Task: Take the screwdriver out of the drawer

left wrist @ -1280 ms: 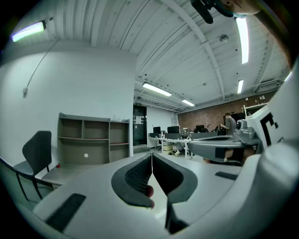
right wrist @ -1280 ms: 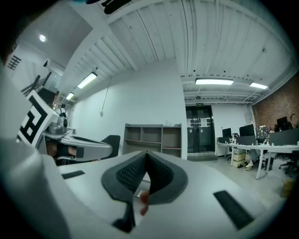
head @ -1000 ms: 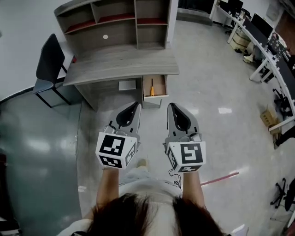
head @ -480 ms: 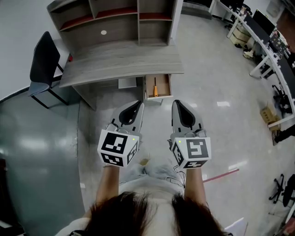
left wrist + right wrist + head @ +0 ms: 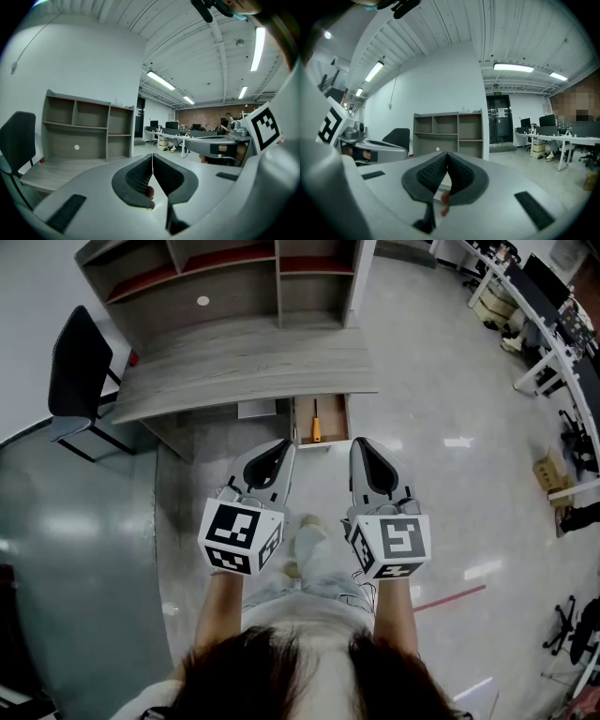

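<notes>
The screwdriver [image 5: 316,426], orange handle nearest me and dark shaft pointing away, lies in the open wooden drawer [image 5: 337,419] under the grey desk [image 5: 244,367]. Both grippers are held out over the floor, short of the drawer. My left gripper [image 5: 284,445] is shut with nothing in it, its tip just left of and below the drawer. My right gripper [image 5: 357,442] is also shut and empty, just right of and below the drawer. In the left gripper view the left gripper [image 5: 152,155] has its ribbed pads pressed together. The right gripper [image 5: 447,154] looks the same in the right gripper view.
A shelf unit [image 5: 225,277] stands on the back of the desk, with a small white disc [image 5: 203,301] in it. A black chair [image 5: 80,376] is at the desk's left end. Office desks with monitors [image 5: 553,324] line the right side. A red strip [image 5: 450,597] marks the glossy floor.
The person has stepped closer to the desk, so the desk and drawer look larger and nearer the gripper tips. Both grippers stay shut and side by side.
</notes>
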{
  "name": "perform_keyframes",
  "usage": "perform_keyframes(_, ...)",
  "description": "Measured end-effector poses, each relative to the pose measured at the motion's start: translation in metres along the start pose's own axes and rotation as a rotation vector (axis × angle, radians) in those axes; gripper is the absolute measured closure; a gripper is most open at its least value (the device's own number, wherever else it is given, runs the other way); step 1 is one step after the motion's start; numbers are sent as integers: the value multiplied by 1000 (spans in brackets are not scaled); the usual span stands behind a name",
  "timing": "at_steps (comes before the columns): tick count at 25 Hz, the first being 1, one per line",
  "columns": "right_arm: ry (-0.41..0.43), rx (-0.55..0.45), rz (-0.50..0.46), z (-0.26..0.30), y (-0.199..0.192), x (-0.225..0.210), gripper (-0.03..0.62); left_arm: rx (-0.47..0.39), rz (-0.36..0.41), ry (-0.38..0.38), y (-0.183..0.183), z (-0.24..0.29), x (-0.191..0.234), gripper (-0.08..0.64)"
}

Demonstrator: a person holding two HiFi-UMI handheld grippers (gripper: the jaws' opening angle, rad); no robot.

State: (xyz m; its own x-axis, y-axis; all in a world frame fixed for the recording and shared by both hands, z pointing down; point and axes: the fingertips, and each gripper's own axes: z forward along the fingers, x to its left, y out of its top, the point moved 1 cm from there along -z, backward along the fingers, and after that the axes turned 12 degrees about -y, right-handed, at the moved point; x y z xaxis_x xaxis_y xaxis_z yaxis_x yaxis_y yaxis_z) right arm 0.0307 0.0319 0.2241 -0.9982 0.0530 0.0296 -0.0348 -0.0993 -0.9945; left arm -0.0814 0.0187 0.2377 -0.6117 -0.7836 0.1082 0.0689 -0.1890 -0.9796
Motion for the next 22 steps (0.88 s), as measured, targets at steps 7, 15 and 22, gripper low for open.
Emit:
perform_keyframes(7, 32, 42, 2, 64, -11, -21, 565, 17, -16, 8, 3, 63, 39, 543)
perform_keyframes(15, 67, 77, -6, 129, -25, -52, 565, 51, -39, 39, -2, 126, 72, 542)
perform_keyframes(22, 106, 152, -7, 166, -57, -57, 565, 74, -81, 78, -26, 150, 95, 541)
